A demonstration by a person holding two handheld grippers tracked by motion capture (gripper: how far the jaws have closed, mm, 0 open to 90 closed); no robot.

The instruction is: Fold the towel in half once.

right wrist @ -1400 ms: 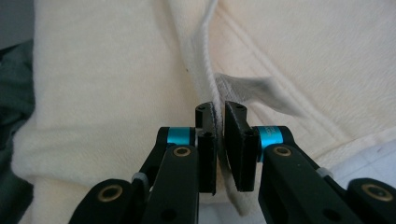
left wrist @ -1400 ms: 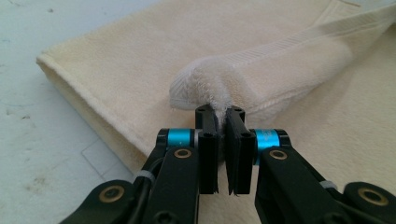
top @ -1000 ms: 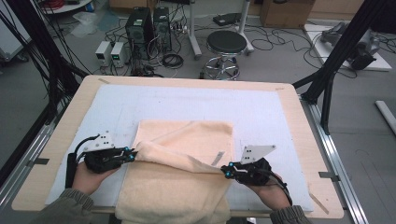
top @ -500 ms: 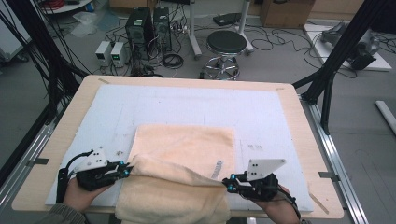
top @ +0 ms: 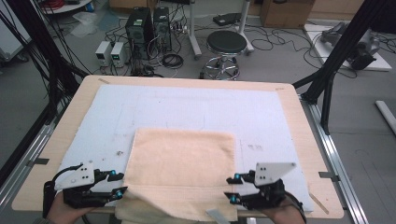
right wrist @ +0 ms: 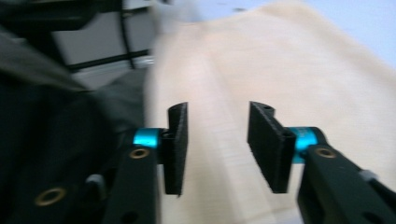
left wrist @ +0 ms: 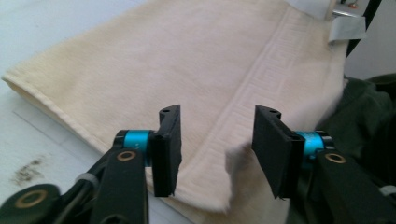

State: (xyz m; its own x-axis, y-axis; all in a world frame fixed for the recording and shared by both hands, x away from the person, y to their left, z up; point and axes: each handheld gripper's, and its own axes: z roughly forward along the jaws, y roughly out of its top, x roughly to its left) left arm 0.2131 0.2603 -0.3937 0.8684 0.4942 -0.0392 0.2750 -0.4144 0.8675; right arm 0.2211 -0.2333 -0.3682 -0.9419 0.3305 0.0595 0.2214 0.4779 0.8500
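One table (top: 299, 107) carries a white mat (top: 187, 112), and on the mat lies a single beige towel (top: 182, 163), folded flat, set toward the near edge with its front hem hanging over it. No container stands on the table. Two grippers flank the towel at that near edge: the left gripper (top: 117, 183) by the towel's left corner, the right gripper (top: 232, 187) by its right corner. Both have just been opening; their jaws stand moderately apart, pads off the cloth, gripping nothing.
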